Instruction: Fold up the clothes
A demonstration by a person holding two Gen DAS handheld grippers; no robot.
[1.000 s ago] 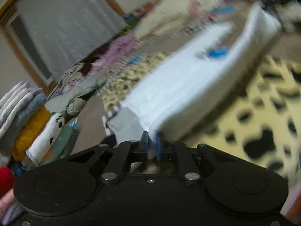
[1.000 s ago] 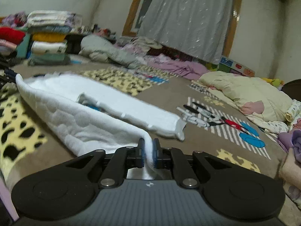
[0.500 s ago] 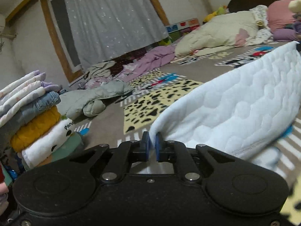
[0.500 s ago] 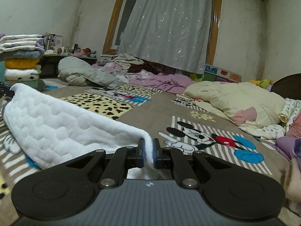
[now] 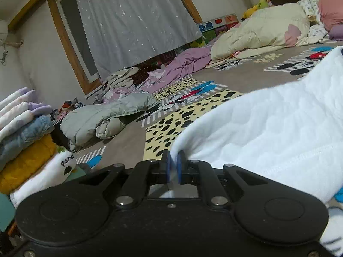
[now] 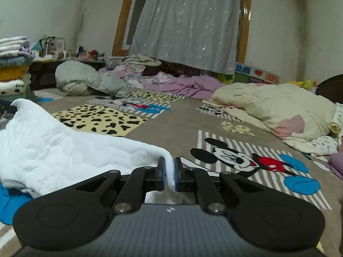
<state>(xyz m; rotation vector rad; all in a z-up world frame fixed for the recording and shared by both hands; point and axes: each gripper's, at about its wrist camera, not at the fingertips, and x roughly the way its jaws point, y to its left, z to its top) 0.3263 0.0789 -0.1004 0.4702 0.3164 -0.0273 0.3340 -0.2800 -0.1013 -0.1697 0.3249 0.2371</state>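
Left wrist view: left hand-held gripper [image 5: 174, 167] was clamped on one corner of the white quilted garment [image 5: 268, 132], blue pads pinched tight on the edge. Right wrist view: right hand-held gripper [image 6: 169, 174] likewise clamped on the opposite corner of the same garment [image 6: 64, 156]. Cloth hung slack btwn the two, sagging low over the patterned floor mat [image 6: 182, 128], lower part seemingly resting on it w/ a second layer bunched underneath.

Step, my read: mid-fold, both corners carried over the lower layer, about to be laid down. Next move prob calls for lowering both corners together, keeping the edge taut and square w/ the layer below, then releasing. Risk: slack middle could wrinkle if one side dropped first.

Vs 1 s ago: left cam was blurred and tilted then, garment stretched long across the leopard patch; now both views were level and steady. Vs 0.5 s ago: much the same pose, both grips unchanged, cloth a bit lower and more slumped.

Folded stack [image 5: 23, 132] sat off to the left, grey puffer jacket [image 6: 90, 81] further back.
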